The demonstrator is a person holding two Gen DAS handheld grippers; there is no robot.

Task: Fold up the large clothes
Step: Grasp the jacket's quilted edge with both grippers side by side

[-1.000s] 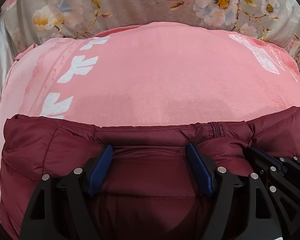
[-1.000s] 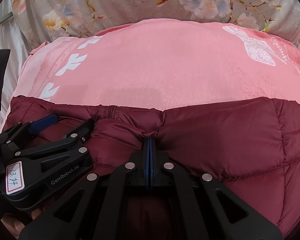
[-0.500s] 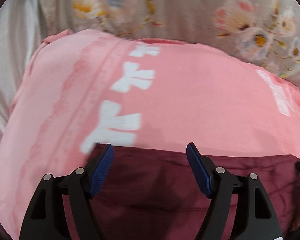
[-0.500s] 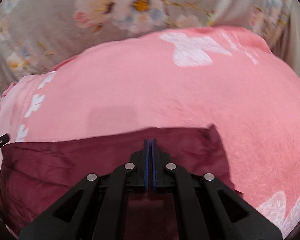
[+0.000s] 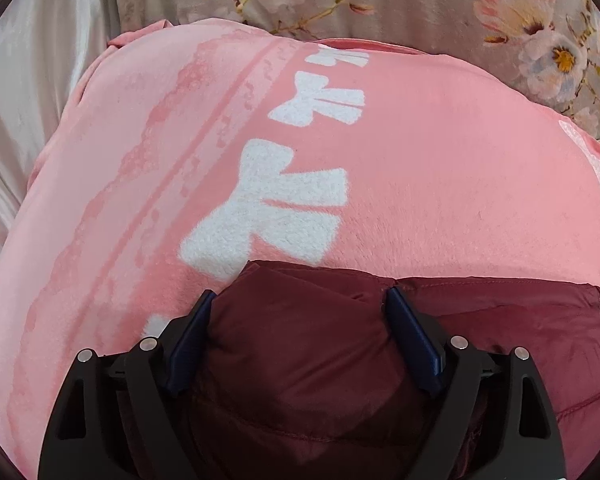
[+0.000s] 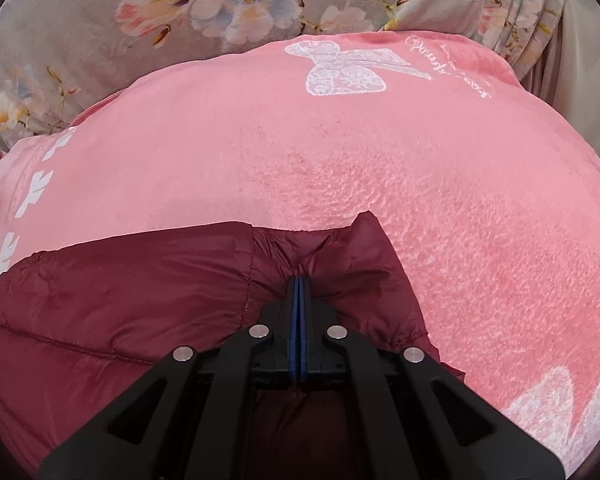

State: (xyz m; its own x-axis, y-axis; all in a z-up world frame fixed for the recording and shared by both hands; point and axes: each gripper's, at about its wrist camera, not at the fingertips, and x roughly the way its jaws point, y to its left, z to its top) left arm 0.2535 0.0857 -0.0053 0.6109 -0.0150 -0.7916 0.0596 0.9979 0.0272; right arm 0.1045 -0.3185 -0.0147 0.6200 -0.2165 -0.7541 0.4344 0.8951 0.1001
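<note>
L hand-held gripper (image 5: 298, 320) jaws opening w/ maroon jacket (image 5: 308, 360) between, R hand-held gripper (image 6: 299, 280) clamped on jacket

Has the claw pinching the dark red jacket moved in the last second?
Yes. The right claw, pinching the jacket, slid right along the pink blanket, toward its lacy bow print.

Soft, even light fills both wrist views, with no glare and only faint shadows under the edge of the dark red jacket (image 5: 500, 320) where it lies on the pink blanket (image 5: 440, 168). Both pictures are sharp at the middle, free of motion blur. The fisheye lens bulges the blanket and leaves dark corners, where the flowered cloth (image 6: 80, 40) is softer.
</note>
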